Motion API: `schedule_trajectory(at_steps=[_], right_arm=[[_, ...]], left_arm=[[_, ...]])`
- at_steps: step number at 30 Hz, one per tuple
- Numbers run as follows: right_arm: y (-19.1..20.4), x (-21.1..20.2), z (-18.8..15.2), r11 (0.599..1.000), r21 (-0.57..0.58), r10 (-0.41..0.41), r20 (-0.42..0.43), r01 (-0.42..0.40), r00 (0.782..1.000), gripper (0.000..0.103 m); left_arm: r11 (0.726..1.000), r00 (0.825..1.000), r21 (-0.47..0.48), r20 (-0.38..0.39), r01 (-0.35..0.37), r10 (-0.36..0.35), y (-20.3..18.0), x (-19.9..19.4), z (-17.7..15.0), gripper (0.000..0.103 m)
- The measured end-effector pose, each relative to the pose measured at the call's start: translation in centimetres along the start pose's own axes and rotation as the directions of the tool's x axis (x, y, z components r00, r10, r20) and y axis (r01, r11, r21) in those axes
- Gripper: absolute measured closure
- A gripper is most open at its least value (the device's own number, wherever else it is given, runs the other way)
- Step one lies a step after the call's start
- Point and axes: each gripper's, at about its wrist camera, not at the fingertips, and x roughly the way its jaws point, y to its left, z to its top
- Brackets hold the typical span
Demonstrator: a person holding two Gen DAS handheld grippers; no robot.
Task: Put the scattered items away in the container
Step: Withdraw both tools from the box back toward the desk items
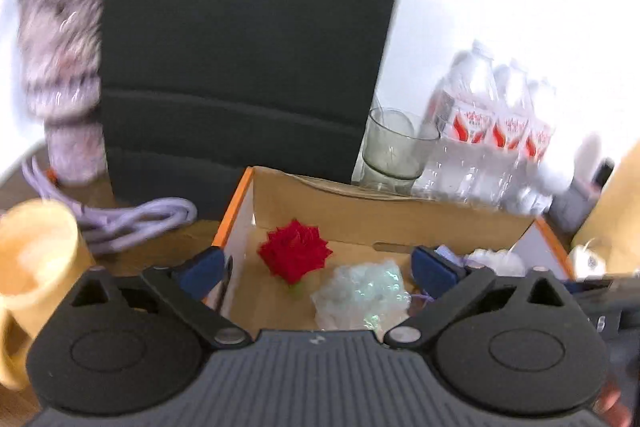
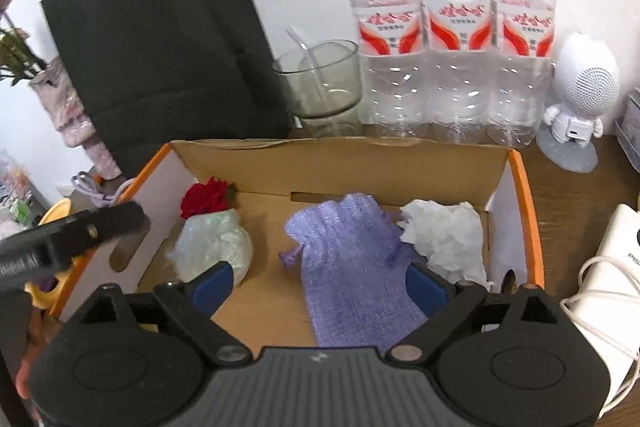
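The cardboard box point(image 2: 340, 167) sits on the tabletop point(image 2: 560, 179), holding a purple pouch point(image 2: 352, 251), crumpled white paper point(image 2: 444, 235), an iridescent bundle point(image 1: 360, 295) and a red rose point(image 1: 296, 251). Above it, the right gripper point(image 2: 320, 287) and left gripper point(image 1: 320, 267) are both spread wide, pinching nothing.

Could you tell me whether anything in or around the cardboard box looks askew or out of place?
Only the purple cable stands out: it lies loosely coiled on the table left of the cardboard box. The water bottles stand upright and nothing has spilled.
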Motion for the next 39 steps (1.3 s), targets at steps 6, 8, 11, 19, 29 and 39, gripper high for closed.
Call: schedule_trajectory(at_steps=[6,8,11,19,29,39], right_arm=[[-0.6,0.0,-0.4,1.000,0.015,0.015,-0.003,-0.015,1.000,0.011],[-0.7,0.0,-0.4,1.000,0.023,0.011,-0.016,-0.011,1.000,0.011],[-0.2,0.3,-0.7,1.000,-0.008,0.007,-0.058,-0.007,0.998,0.011],[1.6,-0.7,-2.1,0.997,-0.062,-0.041,-0.094,0.036,0.995,0.011],[1.8,-8.2,-3.1,0.988,-0.068,-0.136,0.010,0.137,0.991,0.008],[7.9,-20.2,-18.8,0.927,-0.289,-0.060,0.516,0.240,0.855,0.000]], left_arm=[[0.999,0.998,0.042,-0.069,-0.002,0.005,-1.0,1.7,0.7,0.000],[0.986,0.989,0.134,-0.104,-0.095,0.109,-1.6,2.6,0.1,0.002],[0.969,0.979,0.210,-0.126,-0.131,0.160,-2.5,2.0,-0.2,0.000],[0.927,0.963,0.341,-0.158,-0.155,0.219,-3.7,0.3,-1.9,0.000],[0.956,0.964,0.210,-0.124,-0.206,0.235,-2.8,-7.2,-0.6,0.000],[0.993,0.925,0.036,0.369,-0.111,0.090,-1.4,-23.3,-14.0,0.000]])
